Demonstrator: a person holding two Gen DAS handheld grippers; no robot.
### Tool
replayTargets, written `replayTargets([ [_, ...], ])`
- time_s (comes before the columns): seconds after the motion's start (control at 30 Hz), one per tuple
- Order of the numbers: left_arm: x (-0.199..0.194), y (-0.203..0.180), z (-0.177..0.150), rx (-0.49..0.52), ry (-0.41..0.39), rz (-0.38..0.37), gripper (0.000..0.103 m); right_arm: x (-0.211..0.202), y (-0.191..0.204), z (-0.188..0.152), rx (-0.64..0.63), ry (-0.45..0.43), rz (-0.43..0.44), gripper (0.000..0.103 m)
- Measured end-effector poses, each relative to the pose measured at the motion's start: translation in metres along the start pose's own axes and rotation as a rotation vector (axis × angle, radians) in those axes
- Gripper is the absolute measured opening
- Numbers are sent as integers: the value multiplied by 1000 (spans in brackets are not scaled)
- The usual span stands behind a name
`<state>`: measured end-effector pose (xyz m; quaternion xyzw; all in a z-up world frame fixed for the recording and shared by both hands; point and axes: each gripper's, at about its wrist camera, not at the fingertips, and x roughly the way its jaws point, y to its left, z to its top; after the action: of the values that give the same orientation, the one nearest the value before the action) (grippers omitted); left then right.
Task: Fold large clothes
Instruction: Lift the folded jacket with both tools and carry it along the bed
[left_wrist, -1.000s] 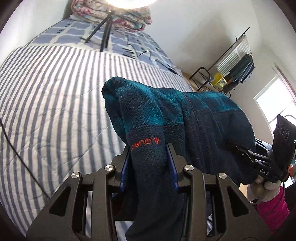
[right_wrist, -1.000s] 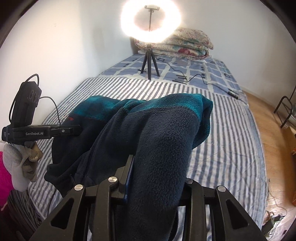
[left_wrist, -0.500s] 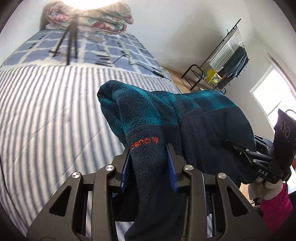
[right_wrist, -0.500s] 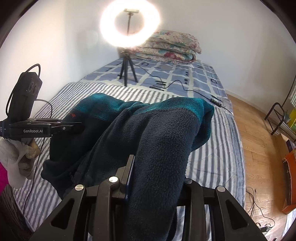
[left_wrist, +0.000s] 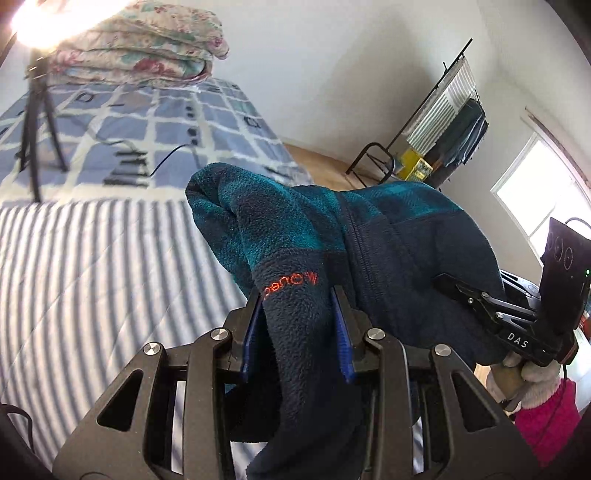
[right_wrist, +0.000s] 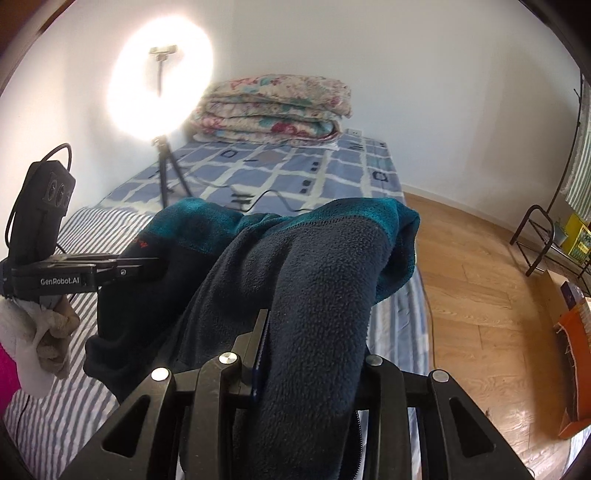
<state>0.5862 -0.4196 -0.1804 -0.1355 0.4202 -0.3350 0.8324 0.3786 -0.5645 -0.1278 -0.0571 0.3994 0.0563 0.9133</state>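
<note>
1. The fleece jacket (left_wrist: 388, 251), clamped in both grippers, now hangs over the bed's right edge, no longer above the striped blanket (left_wrist: 92, 277)
2. The wooden floor (right_wrist: 480, 288) fills more of the right wrist view
3. The folded quilt (right_wrist: 273, 110) looks nearer

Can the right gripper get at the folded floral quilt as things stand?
Probably not: the right gripper is shut on the fleece jacket, so its jaws are full, and the floral quilt lies at the far end of the bed.

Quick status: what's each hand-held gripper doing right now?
Left hand-held gripper: shut on the fleece jacket.
Right hand-held gripper: shut on the same fleece jacket.
</note>
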Motion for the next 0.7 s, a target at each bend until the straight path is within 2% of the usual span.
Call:
replayTargets([
  [0.13,35,-4,24,-15,-12,-4,34,21,-29,17,13,-25,-20,30],
  [0.33,78,-8,43,9,-42,13,34,59,-60,31,16,-39,-57,29],
  [0.47,107,-3,44,-8,-25,6,34,85,-71,38,-2,-33,-104,29],
  [0.57,125,2,38,-1,2,33,34,104,-77,37,-13,-11,-128,29],
  [0.7,135,9,32,-4,8,51,34,121,-80,28,-22,16,-147,29],
])
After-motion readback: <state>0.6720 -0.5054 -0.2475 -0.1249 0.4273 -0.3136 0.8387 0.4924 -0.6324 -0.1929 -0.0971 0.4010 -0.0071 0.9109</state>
